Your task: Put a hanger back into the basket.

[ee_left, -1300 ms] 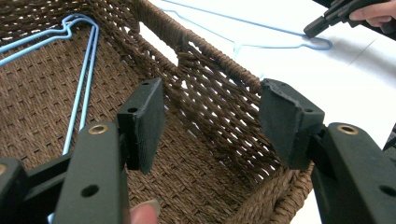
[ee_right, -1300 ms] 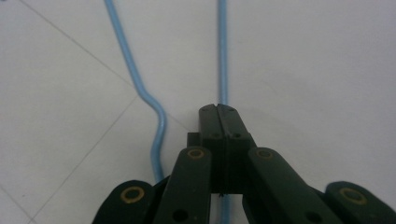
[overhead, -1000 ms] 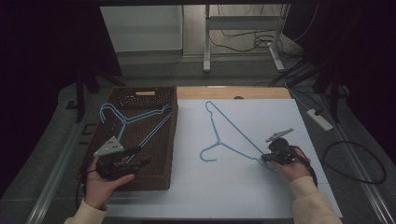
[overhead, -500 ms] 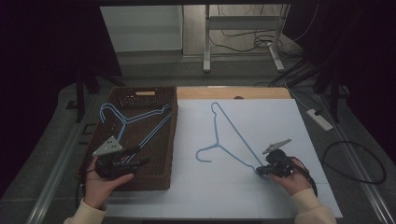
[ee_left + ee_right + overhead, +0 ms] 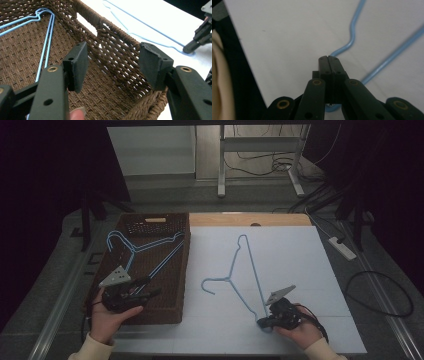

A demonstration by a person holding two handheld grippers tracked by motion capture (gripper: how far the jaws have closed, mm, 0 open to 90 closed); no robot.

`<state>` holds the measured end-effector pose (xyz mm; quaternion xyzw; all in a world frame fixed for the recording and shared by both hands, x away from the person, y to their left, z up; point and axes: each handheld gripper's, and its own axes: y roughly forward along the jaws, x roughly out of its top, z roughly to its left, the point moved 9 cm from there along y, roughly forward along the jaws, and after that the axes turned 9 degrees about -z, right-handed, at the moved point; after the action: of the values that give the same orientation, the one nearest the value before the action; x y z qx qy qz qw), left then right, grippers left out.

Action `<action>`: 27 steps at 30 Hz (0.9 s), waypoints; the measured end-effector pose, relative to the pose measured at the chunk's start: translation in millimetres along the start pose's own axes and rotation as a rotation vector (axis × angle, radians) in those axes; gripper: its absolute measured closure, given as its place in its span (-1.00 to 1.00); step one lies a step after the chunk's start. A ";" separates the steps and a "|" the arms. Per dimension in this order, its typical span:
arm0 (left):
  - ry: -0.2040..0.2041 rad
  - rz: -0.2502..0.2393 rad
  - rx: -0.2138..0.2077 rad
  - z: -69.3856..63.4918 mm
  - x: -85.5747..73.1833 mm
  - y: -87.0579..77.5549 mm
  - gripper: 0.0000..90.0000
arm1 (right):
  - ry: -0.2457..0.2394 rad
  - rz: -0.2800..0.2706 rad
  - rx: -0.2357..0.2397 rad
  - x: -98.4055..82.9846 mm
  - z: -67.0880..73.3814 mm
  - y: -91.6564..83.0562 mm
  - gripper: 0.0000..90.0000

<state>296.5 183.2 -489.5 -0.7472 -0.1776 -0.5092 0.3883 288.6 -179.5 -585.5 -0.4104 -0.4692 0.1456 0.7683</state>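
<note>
High view: right claw, clamped on the blue hanger, has dragged it nearer; left claw stays apart.

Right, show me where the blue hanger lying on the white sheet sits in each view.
High view: blue hanger on the white sheet, centre, right of the wicker basket.
Left gripper view: top right, beyond the basket wall.
Right gripper view: wire runs upper right, one end clamped in the right gripper.
Shared landmark: the white sheet.
</note>
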 end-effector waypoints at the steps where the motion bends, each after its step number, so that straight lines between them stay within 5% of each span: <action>1: -0.001 0.000 0.001 0.3 -0.1 0.0 -0.09 | -0.009 0.003 0.004 0.9 3.4 2.0 0.99; 8: 0.001 -0.001 0.000 0.5 0.3 -0.8 -0.09 | -0.070 0.017 0.063 11.9 32.2 21.4 0.99; 27: 0.000 0.000 0.003 1.9 -0.2 -0.6 -0.09 | -0.119 -0.045 0.121 40.4 54.7 55.1 0.99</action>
<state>297.2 185.1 -489.8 -0.7467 -0.1785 -0.5090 0.3894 272.4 -93.7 -591.3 -0.3432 -0.5136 0.1806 0.7654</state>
